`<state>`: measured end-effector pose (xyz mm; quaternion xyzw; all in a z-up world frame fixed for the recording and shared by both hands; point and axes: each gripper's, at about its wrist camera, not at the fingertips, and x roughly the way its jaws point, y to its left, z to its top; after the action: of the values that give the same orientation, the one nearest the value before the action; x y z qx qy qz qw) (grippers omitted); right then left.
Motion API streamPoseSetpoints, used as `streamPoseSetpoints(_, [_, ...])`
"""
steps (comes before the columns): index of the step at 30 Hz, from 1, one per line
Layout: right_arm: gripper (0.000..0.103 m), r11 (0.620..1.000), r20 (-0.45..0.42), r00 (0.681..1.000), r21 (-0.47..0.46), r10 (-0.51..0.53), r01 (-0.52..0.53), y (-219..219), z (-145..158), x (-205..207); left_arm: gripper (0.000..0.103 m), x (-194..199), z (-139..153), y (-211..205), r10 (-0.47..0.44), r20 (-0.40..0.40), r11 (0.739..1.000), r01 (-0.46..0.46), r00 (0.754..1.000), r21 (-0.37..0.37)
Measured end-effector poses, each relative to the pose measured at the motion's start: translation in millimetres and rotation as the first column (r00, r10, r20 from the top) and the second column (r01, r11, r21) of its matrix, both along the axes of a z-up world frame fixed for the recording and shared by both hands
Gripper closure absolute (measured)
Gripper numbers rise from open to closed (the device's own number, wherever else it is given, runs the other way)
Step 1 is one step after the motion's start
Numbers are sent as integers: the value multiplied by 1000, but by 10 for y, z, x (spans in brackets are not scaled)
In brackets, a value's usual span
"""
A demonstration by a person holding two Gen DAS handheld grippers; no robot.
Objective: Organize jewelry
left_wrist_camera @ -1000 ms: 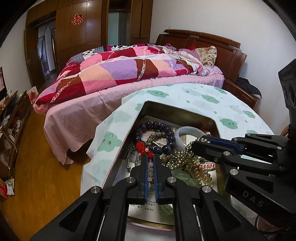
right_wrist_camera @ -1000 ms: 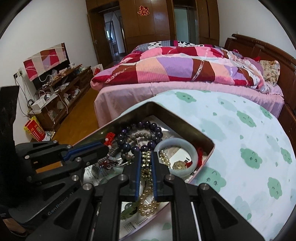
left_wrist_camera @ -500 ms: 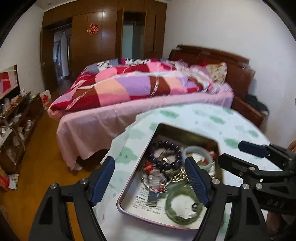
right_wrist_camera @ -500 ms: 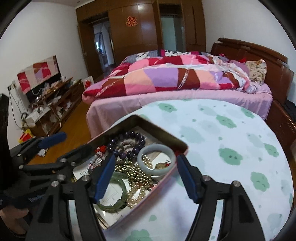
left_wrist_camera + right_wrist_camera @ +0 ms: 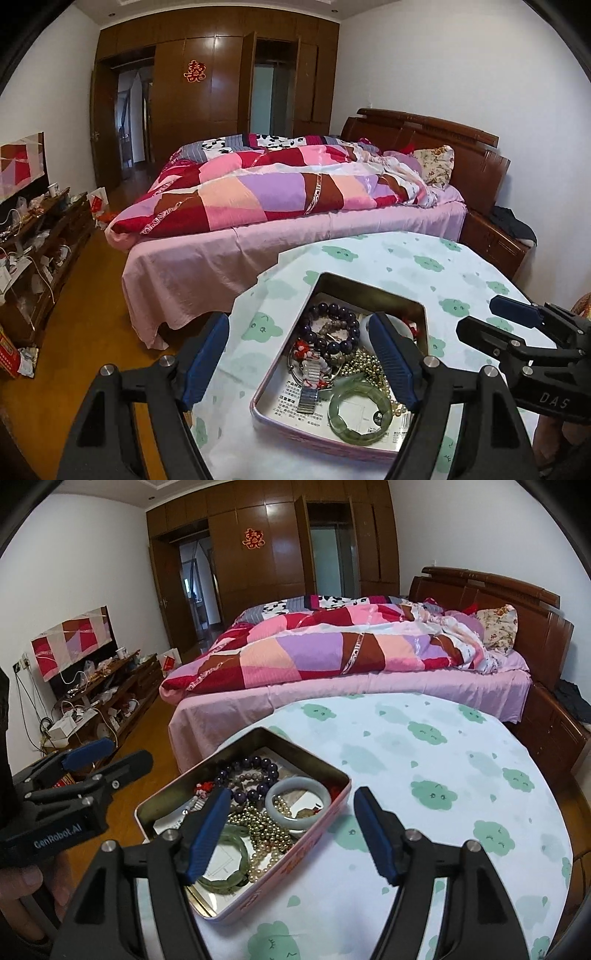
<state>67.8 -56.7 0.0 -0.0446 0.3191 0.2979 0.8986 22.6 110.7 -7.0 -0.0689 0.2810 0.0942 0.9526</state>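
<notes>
On the round table (image 5: pixel 443 775), the tin (image 5: pixel 334 825) is sitting with the jewelry piled inside: a purple bead bracelet (image 5: pixel 332 325) at its 12 o'clock, a green bangle (image 5: pixel 360 413) at 5 o'clock. I am holding my left gripper (image 5: pixel 301 354) and right gripper (image 5: pixel 291 834) wide apart above it, gripping nothing.

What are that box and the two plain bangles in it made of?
The box looks like thin painted metal: a pink outside, a dull shiny inside and a rolled rim. The green bangle seems to be jade or glass, translucent and glossy. The pale bangle looks like whitish jade or stone, smooth and polished, though plastic cannot be ruled out.
</notes>
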Motion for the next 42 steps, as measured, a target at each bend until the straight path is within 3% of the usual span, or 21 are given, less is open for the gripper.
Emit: streamPoseSetpoints(42, [29,1000,-1,1000,8,0,0,-26,2,-32,25,-32,20,-15,-2,-1,1000,2,1000,10])
